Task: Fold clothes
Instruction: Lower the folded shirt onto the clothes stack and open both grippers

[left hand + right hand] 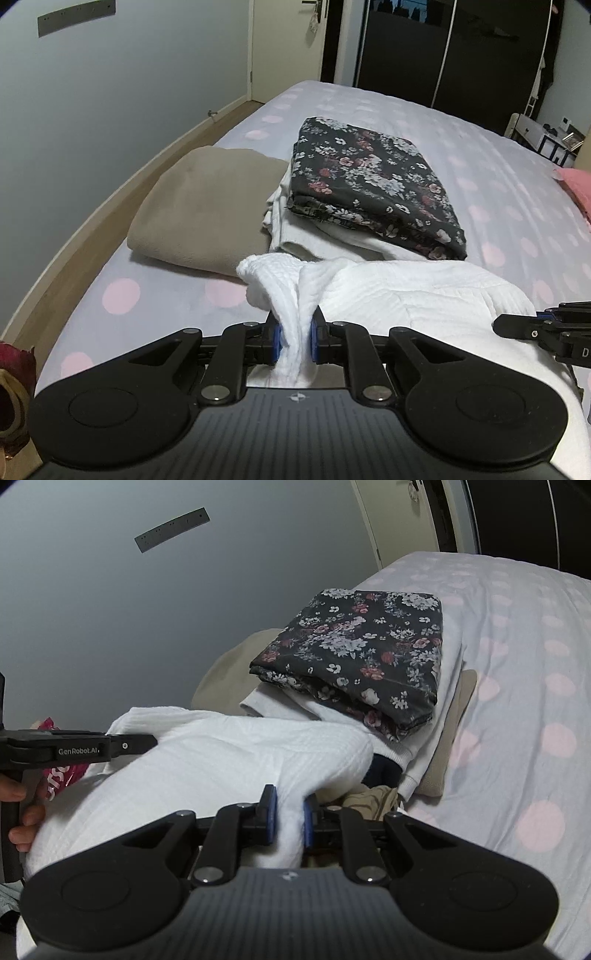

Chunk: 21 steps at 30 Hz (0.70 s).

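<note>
A white textured garment [406,291] lies draped across the near end of the bed. My left gripper [295,339] is shut on a bunched corner of it, the cloth squeezed between the blue pads. In the right wrist view the same white garment [221,760] fills the gap of my right gripper [289,818], whose pads press on another fold. The two grippers hold it side by side: the right one's finger [517,326] shows at the right edge, the left one's finger [140,744] at the left. A hand [22,812] grips the left handle.
Behind the garment stands a pile: a folded dark floral cloth [373,184] on white folded pieces [295,229], with a folded beige blanket [199,210] to its left. The lilac dotted sheet [147,295] covers the bed. A wall runs along the left; dark wardrobes stand beyond.
</note>
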Each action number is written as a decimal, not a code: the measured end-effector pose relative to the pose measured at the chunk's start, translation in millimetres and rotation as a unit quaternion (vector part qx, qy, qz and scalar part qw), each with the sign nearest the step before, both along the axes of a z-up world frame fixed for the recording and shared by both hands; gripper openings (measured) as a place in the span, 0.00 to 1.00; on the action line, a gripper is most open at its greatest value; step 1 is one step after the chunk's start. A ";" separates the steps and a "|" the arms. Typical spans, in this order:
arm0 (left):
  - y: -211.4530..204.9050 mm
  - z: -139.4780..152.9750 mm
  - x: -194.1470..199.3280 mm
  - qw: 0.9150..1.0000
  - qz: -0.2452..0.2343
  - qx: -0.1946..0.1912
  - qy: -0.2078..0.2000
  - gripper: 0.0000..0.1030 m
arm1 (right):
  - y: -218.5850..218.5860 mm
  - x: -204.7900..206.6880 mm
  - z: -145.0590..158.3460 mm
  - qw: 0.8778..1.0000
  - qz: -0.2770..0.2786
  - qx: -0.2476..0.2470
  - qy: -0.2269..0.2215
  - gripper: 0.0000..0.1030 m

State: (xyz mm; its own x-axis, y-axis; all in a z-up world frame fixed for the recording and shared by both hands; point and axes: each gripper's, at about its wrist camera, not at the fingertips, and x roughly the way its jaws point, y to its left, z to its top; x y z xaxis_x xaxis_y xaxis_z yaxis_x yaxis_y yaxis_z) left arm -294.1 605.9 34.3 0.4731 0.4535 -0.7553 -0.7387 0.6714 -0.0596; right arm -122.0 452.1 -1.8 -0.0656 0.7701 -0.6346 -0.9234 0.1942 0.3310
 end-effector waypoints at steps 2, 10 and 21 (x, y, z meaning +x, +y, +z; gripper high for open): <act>3.2 3.9 -1.2 1.000 0.015 0.003 -0.006 0.19 | -7.1 3.7 9.5 1.000 -0.014 0.010 -0.019 0.44; -7.7 49.6 -33.2 0.994 0.081 0.042 -0.060 0.26 | -40.8 18.0 42.4 0.998 -0.013 0.050 -0.039 0.43; -102.4 57.7 -8.0 0.999 -0.032 0.026 -0.001 0.22 | -56.5 -62.3 52.6 0.983 0.152 0.097 -0.042 0.42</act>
